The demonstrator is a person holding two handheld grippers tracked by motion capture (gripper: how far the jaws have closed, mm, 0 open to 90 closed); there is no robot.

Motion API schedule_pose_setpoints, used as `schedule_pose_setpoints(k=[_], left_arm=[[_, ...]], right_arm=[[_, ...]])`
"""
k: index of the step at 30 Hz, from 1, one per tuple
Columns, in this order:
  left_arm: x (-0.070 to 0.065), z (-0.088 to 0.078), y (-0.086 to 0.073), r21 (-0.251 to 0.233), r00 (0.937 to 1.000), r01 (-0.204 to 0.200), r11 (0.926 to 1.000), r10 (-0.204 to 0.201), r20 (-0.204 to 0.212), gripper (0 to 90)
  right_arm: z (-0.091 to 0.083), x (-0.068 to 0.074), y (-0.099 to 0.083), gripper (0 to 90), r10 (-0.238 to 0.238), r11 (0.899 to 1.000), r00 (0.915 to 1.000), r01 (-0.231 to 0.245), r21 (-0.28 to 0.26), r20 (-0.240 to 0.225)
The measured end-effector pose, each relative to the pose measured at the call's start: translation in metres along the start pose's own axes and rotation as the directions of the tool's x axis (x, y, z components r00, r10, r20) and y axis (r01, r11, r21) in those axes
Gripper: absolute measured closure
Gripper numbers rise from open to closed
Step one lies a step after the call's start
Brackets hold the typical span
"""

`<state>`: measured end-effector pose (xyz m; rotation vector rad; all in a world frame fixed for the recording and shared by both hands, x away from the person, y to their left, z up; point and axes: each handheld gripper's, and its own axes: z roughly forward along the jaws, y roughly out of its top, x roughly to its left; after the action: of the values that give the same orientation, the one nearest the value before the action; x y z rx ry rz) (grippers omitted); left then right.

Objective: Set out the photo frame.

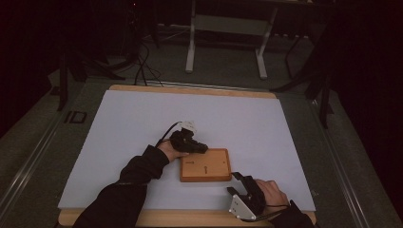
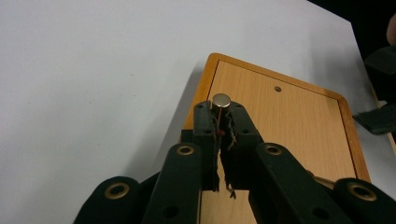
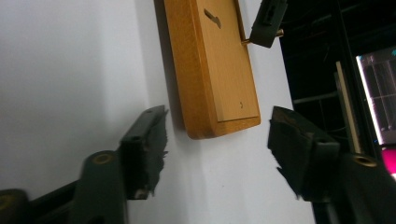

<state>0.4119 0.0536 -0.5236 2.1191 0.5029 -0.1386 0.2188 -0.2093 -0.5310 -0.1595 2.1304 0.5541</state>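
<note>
A flat wooden board (image 1: 205, 165) lies on the white table sheet (image 1: 142, 123), with a small hole (image 2: 278, 88) in its top. My left gripper (image 2: 221, 109) is shut on a short metal peg (image 2: 221, 100) and holds it upright over the board's left edge; in the high view that gripper (image 1: 202, 147) reaches in from the left. My right gripper (image 3: 219, 140) stands open at the board's near right corner (image 3: 224, 126), one jaw on each side and neither pad touching the wood. From above, the right gripper (image 1: 238, 179) sits just below that corner.
Two dark marks (image 1: 199, 166) show on the board's top. The sheet's front edge and the table's wooden rim (image 1: 190, 217) run close under the right hand. A metal stand (image 1: 228, 28) and cables lie on the floor beyond the table.
</note>
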Motion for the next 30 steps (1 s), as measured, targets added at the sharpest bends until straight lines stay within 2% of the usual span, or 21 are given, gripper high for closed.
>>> schedule_pose_setpoints(k=[9, 14, 17, 24, 30], left_arm=[[0.005, 0.0, 0.0, -0.008, 0.9994, 0.019, 0.9998, -0.019, 0.029, 85.5], [0.007, 0.001, -0.001, -0.012, 0.9987, 0.028, 0.9995, -0.028, 0.044, 85.4], [0.007, 0.001, -0.001, -0.011, 0.9987, 0.026, 0.9996, -0.026, 0.045, 85.5], [0.008, 0.001, 0.0, -0.007, 0.9985, 0.028, 0.9996, -0.028, 0.048, 85.4], [0.006, 0.001, 0.002, 0.012, 0.9993, 0.007, 0.9999, -0.007, 0.037, 85.3]], right_arm=[[0.012, 0.005, -0.007, 46.1, -0.072, 0.997, 0.9974, 0.072, 0.014, 0.0], [0.017, 0.01, -0.008, 51.1, -0.122, 0.993, 0.9922, 0.122, 0.009, 0.024], [0.019, 0.011, -0.007, 54.1, -0.148, 0.989, 0.988, 0.147, 0.013, 0.046], [0.024, 0.015, -0.005, 61.5, -0.224, 0.975, 0.9711, 0.221, 0.035, 0.083], [0.025, 0.017, -0.005, 66.5, -0.257, 0.966, 0.9613, 0.254, 0.048, 0.098]])
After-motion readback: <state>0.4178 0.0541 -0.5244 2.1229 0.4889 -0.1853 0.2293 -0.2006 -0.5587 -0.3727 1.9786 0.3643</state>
